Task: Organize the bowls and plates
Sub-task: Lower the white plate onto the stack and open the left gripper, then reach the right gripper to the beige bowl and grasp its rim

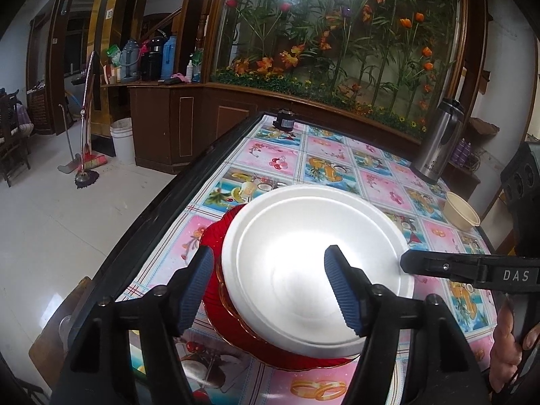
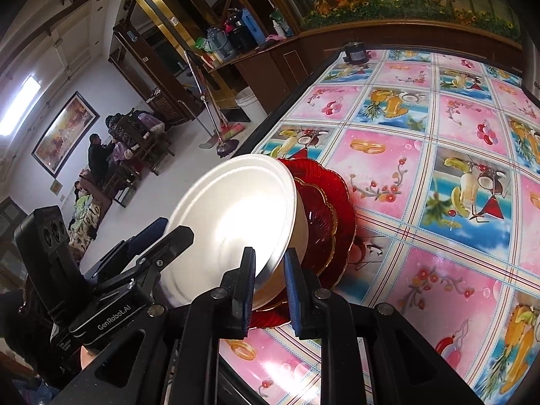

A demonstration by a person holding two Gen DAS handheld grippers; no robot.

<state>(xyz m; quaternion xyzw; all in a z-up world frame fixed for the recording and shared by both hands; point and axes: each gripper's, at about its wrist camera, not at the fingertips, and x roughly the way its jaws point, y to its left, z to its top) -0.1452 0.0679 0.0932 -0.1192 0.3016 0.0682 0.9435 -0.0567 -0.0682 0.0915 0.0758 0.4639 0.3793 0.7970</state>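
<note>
Your right gripper fingers pinch the white round foam plate rim above the red scalloped glass plates; your left gripper fingers are spread wide.

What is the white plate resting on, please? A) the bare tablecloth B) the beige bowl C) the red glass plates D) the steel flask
C: the white plate sits on the stacked red glass plates, while the right gripper pinches its rim.

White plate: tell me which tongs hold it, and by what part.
The right tongs pinch the white plate by its rim. The left tongs are open around its near side, gripping nothing.
</note>
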